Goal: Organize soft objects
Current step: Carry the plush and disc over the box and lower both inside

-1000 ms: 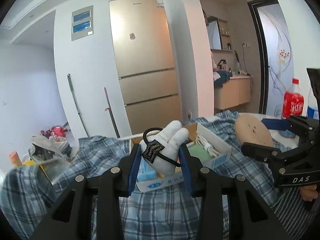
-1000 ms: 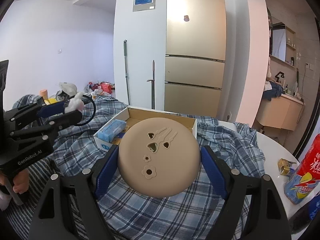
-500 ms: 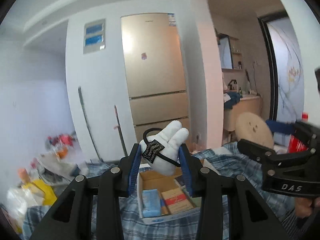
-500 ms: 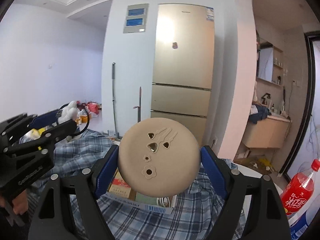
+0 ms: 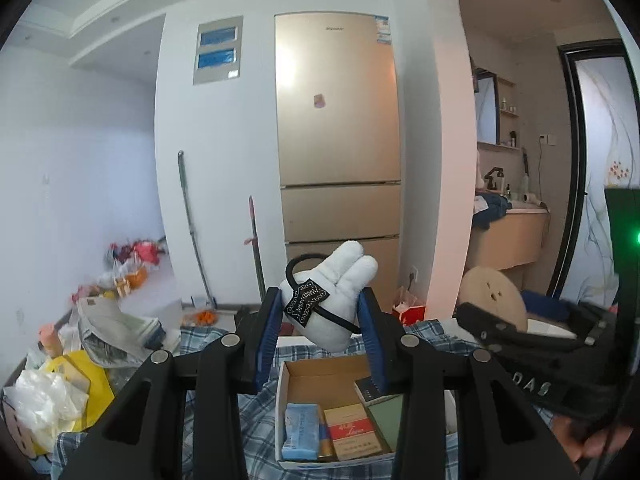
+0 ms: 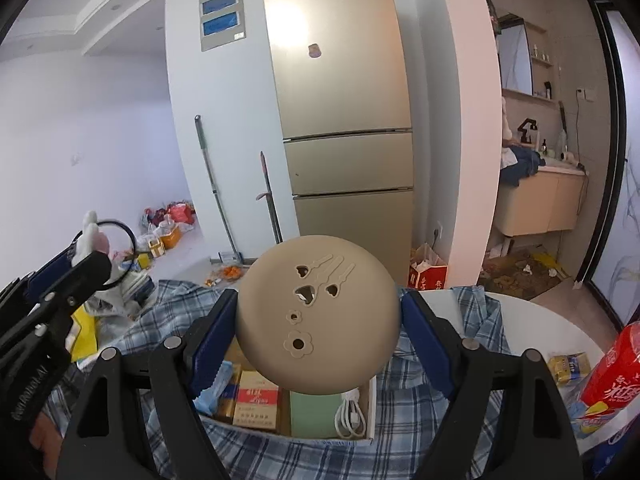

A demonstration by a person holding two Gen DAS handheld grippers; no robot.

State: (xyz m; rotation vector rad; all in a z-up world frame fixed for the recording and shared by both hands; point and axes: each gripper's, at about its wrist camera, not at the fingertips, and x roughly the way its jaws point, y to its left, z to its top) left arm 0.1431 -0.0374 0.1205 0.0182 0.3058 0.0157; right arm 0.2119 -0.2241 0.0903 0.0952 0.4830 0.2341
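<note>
Left tool (image 5: 319, 314) clamps the white plush toy (image 5: 334, 296) between its pads.

Box (image 6: 372, 412) on cloth (image 6: 472, 412), below tools

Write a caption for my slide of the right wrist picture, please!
Right gripper jaws clamp a tan round cushion above an open cardboard box on plaid cloth.
</note>
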